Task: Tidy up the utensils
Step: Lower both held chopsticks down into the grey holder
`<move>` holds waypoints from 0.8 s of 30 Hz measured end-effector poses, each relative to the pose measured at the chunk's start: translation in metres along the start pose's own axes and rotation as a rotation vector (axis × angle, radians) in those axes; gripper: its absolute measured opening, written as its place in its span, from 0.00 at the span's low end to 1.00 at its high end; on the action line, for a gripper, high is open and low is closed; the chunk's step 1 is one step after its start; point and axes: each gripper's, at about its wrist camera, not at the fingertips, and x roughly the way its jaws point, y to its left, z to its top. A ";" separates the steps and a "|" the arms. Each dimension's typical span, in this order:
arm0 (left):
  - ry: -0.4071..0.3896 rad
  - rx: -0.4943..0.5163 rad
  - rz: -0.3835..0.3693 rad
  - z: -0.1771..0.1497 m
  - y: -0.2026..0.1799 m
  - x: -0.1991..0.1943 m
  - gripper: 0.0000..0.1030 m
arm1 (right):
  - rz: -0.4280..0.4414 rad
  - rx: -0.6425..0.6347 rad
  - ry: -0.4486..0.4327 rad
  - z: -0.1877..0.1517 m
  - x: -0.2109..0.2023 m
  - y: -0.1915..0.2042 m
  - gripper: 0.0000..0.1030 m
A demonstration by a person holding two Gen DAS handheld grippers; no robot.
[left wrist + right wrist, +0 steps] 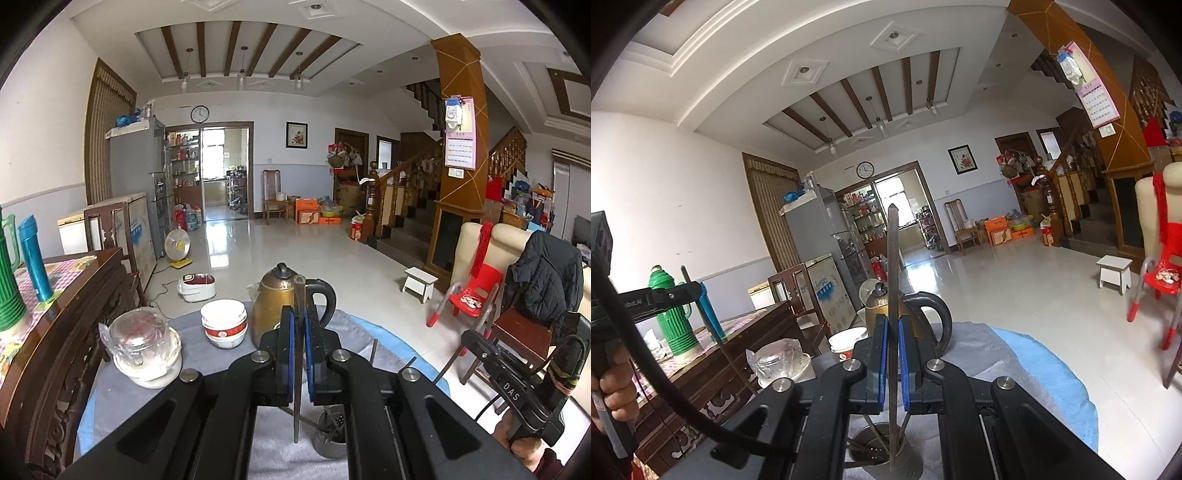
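Note:
My left gripper [298,321] is shut on a thin dark chopstick [297,295] that stands upright between its blue pads, its lower end beside the grey utensil holder [330,435]. My right gripper [893,332] is shut on a grey metal chopstick [893,266], also upright, its lower end over the perforated utensil holder [877,448], which holds several sticks. The right gripper also shows in the left wrist view [491,354] at the right. The left gripper shows at the left of the right wrist view [683,291].
On the grey and blue cloth [391,343] stand a brass kettle [284,306], stacked white bowls [223,323] and a plastic-wrapped glass jar [142,343]. A wooden cabinet [66,332] with a green thermos [674,317] is at the left. Chairs [524,332] stand at the right.

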 end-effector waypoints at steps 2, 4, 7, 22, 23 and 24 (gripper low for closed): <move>-0.002 0.003 -0.008 0.002 -0.003 0.003 0.05 | -0.002 0.004 -0.001 0.001 0.002 0.000 0.06; -0.007 0.006 -0.013 0.004 -0.006 0.006 0.05 | 0.001 0.009 -0.003 0.001 0.005 0.003 0.06; -0.016 0.007 -0.025 0.005 -0.010 0.009 0.05 | 0.004 0.014 -0.010 0.002 0.007 0.001 0.06; -0.018 -0.026 -0.096 -0.008 -0.031 0.044 0.05 | 0.011 0.028 -0.001 -0.003 0.031 0.001 0.06; -0.011 -0.031 -0.100 -0.010 -0.032 0.049 0.05 | 0.008 0.027 0.001 -0.004 0.033 0.000 0.06; -0.003 -0.035 -0.103 -0.013 -0.034 0.052 0.05 | 0.004 0.025 0.004 -0.006 0.036 0.000 0.06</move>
